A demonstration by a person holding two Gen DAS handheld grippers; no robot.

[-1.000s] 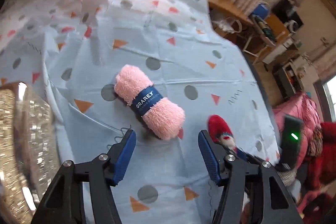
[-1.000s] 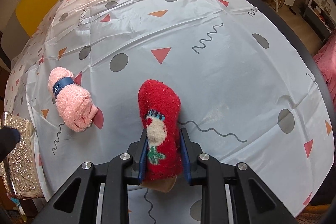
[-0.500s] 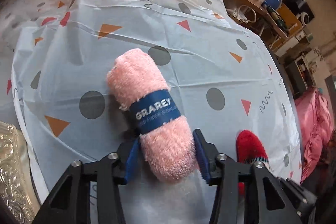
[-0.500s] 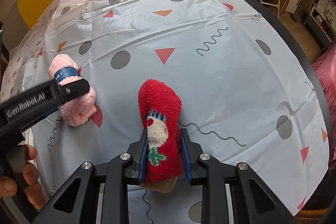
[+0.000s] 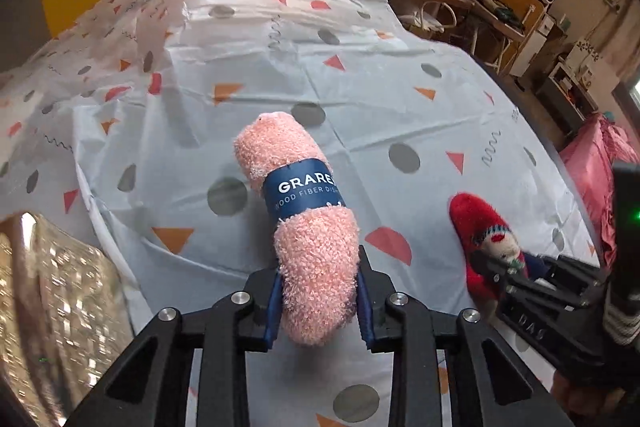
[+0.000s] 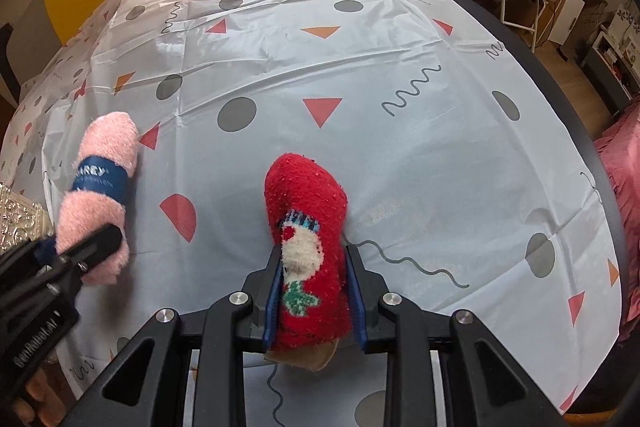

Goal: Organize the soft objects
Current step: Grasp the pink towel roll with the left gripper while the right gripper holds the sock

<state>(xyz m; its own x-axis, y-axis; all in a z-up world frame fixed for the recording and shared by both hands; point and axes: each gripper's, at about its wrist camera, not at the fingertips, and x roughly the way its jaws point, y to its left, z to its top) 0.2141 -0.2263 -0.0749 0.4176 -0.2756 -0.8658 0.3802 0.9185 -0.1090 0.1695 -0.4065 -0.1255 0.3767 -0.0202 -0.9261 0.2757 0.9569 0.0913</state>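
Note:
My left gripper (image 5: pixel 319 301) is shut on the near end of a pink fluffy rolled cloth (image 5: pixel 304 211) with a dark blue paper band, and holds it up off the patterned tablecloth (image 5: pixel 360 99). The roll also shows at the left of the right wrist view (image 6: pixel 102 187). My right gripper (image 6: pixel 314 297) is shut on a red fuzzy sock (image 6: pixel 308 239) with a Santa figure. The sock's toe points away over the cloth. It also shows at the right of the left wrist view (image 5: pixel 478 231).
A shiny embossed metal box (image 5: pixel 52 303) stands at the table's left edge, close to the left gripper; a corner of it shows in the right wrist view (image 6: pixel 20 219). The dark table rim (image 6: pixel 592 147) curves along the right. Desks and chairs stand beyond.
My left gripper moved onto the pink roll, closed on its near end and lifted it. My right gripper has kept its hold on the red sock and barely moved.

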